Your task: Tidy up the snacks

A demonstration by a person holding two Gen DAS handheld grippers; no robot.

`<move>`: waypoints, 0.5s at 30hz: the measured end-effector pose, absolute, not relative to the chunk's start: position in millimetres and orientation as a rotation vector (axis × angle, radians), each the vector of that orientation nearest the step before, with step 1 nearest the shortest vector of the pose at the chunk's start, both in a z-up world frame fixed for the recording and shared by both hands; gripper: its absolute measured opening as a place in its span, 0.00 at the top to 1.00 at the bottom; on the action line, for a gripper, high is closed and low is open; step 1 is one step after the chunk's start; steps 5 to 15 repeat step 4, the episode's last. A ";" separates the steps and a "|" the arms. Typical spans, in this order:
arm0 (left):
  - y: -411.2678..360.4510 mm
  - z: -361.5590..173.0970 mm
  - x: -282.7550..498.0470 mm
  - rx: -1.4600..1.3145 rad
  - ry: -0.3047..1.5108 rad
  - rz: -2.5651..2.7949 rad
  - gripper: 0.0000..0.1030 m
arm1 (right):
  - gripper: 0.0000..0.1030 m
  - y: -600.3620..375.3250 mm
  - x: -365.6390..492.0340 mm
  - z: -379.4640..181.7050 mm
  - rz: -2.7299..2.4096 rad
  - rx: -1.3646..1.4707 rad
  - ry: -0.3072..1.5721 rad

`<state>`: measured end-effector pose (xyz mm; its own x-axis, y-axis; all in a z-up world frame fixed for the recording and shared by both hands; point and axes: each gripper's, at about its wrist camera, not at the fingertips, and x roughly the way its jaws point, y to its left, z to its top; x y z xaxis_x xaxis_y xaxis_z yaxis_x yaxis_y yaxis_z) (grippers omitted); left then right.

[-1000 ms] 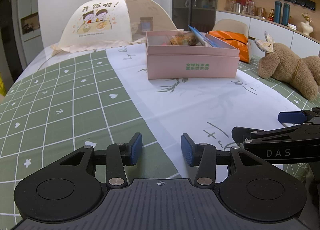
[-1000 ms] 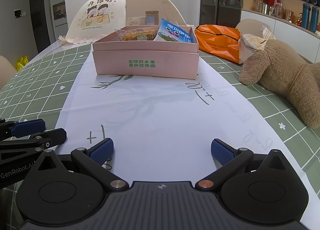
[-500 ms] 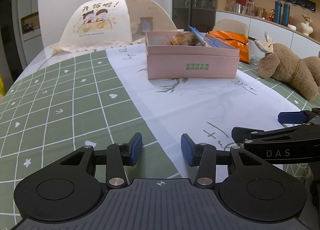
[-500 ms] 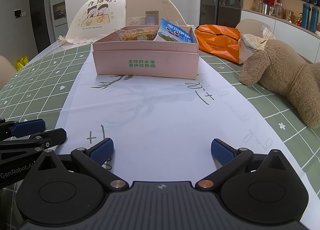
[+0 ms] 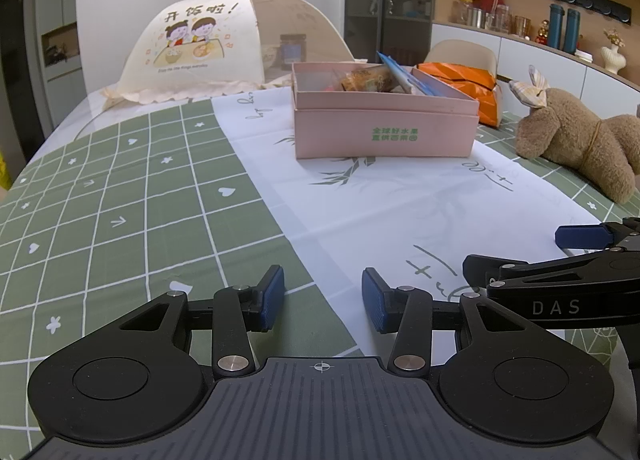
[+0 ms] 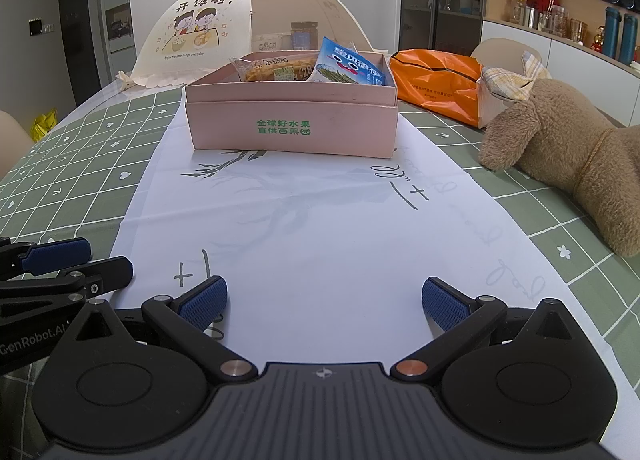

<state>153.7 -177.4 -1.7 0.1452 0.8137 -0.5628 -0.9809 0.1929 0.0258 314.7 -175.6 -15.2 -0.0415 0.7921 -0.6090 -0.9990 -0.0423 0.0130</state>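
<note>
Pink box (image 6: pixel 292 127): upright on the white runner (image 6: pixel 320 227), lid off.
Blue snack packet (image 6: pixel 350 67): inside the box, right part, tilted.
Yellow pastry packet (image 6: pixel 272 69): inside the box, left of the blue packet.
Right gripper (image 6: pixel 324 298): near side of the box, well apart, fingers spread wide, nothing between them.
Left gripper (image 6: pixel 60 260): left of the right gripper, low.
Plush toy (image 6: pixel 568 151): right of the box.
Orange bag (image 6: pixel 440 85): behind the box's right corner.

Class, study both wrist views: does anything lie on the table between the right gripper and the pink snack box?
Nothing visible does. Between the open right gripper and the pink snack box lies only the flat white sheet. The plush toy sits off to the right, and the left gripper waits alongside, also open.
</note>
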 end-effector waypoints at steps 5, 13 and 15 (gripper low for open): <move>-177.3 -1.5 153.9 -0.391 0.516 1.338 0.54 | 0.00 -175.8 314.8 -15.2 1.554 -0.517 0.515; -177.3 -1.5 153.9 -0.391 0.516 1.338 0.54 | 0.00 -175.8 314.8 -15.2 1.554 -0.517 0.515; -177.3 -1.5 153.9 -0.391 0.516 1.338 0.54 | 0.00 -175.8 314.8 -15.2 1.554 -0.517 0.515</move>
